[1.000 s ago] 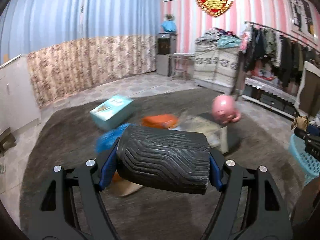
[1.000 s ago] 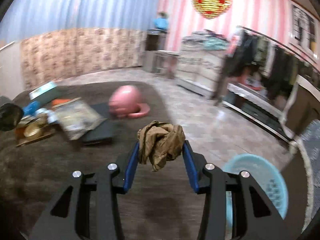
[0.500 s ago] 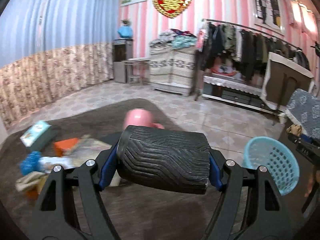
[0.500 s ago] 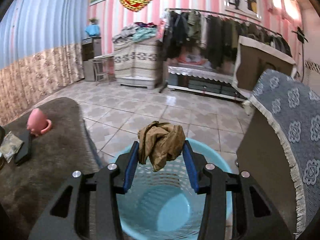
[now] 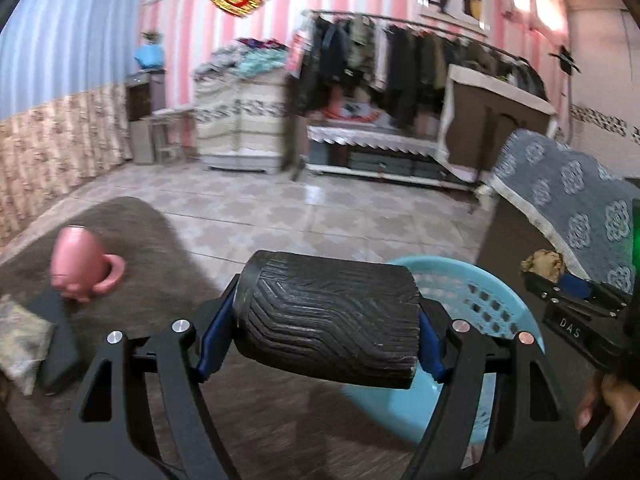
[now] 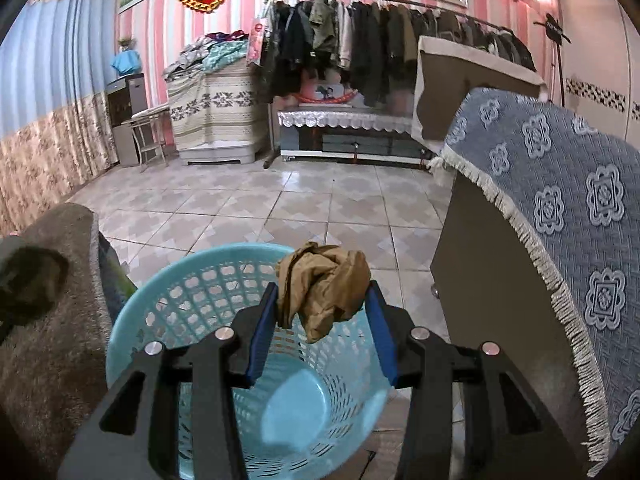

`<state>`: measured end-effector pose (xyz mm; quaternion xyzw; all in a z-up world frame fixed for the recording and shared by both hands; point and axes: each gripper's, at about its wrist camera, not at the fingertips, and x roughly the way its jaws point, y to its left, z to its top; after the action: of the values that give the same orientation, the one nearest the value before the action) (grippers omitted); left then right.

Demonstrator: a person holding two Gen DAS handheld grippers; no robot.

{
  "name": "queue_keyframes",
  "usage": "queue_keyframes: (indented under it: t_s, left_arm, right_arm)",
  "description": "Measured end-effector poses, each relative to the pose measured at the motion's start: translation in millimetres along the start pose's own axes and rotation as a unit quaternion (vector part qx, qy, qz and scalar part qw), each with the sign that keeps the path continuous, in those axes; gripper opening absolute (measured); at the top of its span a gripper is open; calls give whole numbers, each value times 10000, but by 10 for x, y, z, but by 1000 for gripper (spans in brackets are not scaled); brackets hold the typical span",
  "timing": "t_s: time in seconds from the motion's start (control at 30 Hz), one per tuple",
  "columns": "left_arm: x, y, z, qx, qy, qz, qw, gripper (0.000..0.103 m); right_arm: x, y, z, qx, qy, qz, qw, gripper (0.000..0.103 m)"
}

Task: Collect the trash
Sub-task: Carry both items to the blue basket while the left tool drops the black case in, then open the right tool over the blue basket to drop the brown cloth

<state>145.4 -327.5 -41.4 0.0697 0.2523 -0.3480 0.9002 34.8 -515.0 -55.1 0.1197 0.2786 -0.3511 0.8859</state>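
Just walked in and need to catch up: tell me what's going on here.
A person is collecting trash with a handheld gripper in each hand. The right gripper is shut on a crumpled brown wrapper and hangs over the open light-blue basket, not yet released. The left gripper is shut on a black ribbed roll, beside the same basket. A pink mug, a dark flat object and other litter lie on the brown rug.
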Motion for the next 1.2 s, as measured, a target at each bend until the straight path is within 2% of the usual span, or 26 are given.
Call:
queue_keyframes:
  t_s: [0.17,0.33,0.4,0.5,0.63,0.83,1.1,1.17,1.2]
  left_arm:
    - [362,-348,-77,340,173,-359,9986,73]
    - [631,-484,-84,395,401,-640,9964,73]
    - [697,-523,-47,439,387,-614,9964,79]
    - [677,-435,41,241,310,-639,9972,90]
    - [635,-284,138,163,205,-343,9991,93]
    - [482,145,178,-53,110,198,9997,96]
    - [232,558,127,-183,95,581,9981,97]
    - [162,622,123,-188,86,684,9974,97]
    - [133,644,122,-194,78,709,9973,97]
  right_arm:
    - [91,-135,-94,218,174,-85,9996,44]
    - [136,-298,-145,591,271,-144,9978,44]
    - [155,-338,-149,674,284,-150,9972,44]
    - [173,-326,-143,709,313,-107,9969,44]
    - [193,-224,-127,601,330,-6,9976,44]
    - [230,-15,-115,464,368,129,9982,44]
    - [202,184,-79,427,217,267,9985,50]
    - [196,254,-75,353,193,304,9987,56]
    - [197,266,-72,322,187,304,9988,63]
